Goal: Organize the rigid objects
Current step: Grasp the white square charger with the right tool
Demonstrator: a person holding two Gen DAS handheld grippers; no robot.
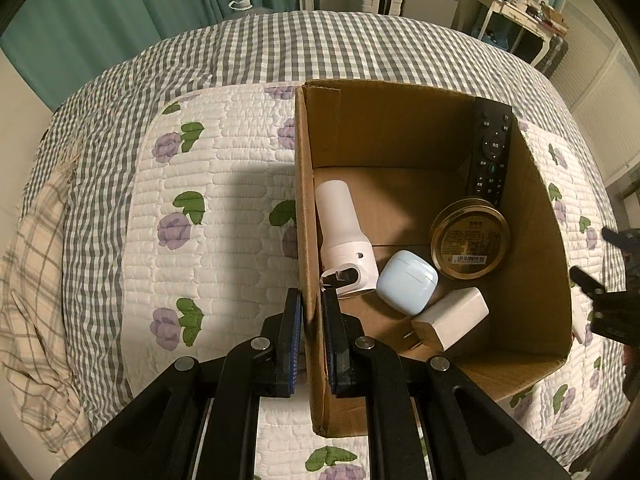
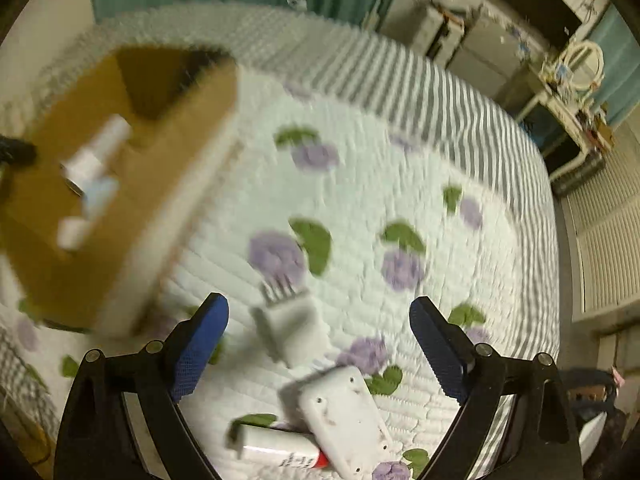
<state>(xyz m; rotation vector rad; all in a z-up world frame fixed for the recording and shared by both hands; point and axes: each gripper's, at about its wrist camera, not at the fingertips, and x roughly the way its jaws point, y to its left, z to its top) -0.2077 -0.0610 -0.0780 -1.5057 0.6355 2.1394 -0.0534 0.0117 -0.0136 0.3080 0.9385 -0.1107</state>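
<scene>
A cardboard box (image 1: pixel 308 208) stands on the flowered quilt, and my left gripper (image 1: pixel 311 320) is shut on its near left wall. Inside lie a white cylindrical device (image 1: pixel 344 236), a pale blue earbud case (image 1: pixel 406 282), a white charger (image 1: pixel 452 318), a gold round tin (image 1: pixel 470 238) and a black remote (image 1: pixel 490 152) leaning on the right wall. In the blurred right wrist view my right gripper (image 2: pixel 318 340) stands wide open over the quilt, with a white plug adapter (image 2: pixel 290 330) lying between its fingers, untouched. A white flat device (image 2: pixel 344 416) and a red-and-white tube (image 2: pixel 280 450) lie nearer.
The box (image 2: pixel 120 200) sits left of the right gripper. Grey checked bedding (image 1: pixel 256 48) surrounds the quilt. Teal curtains (image 1: pixel 120 4), suitcases and a cluttered white desk (image 1: pixel 516 4) stand beyond the bed. The right gripper's black frame (image 1: pixel 600 300) shows at the right edge of the left wrist view.
</scene>
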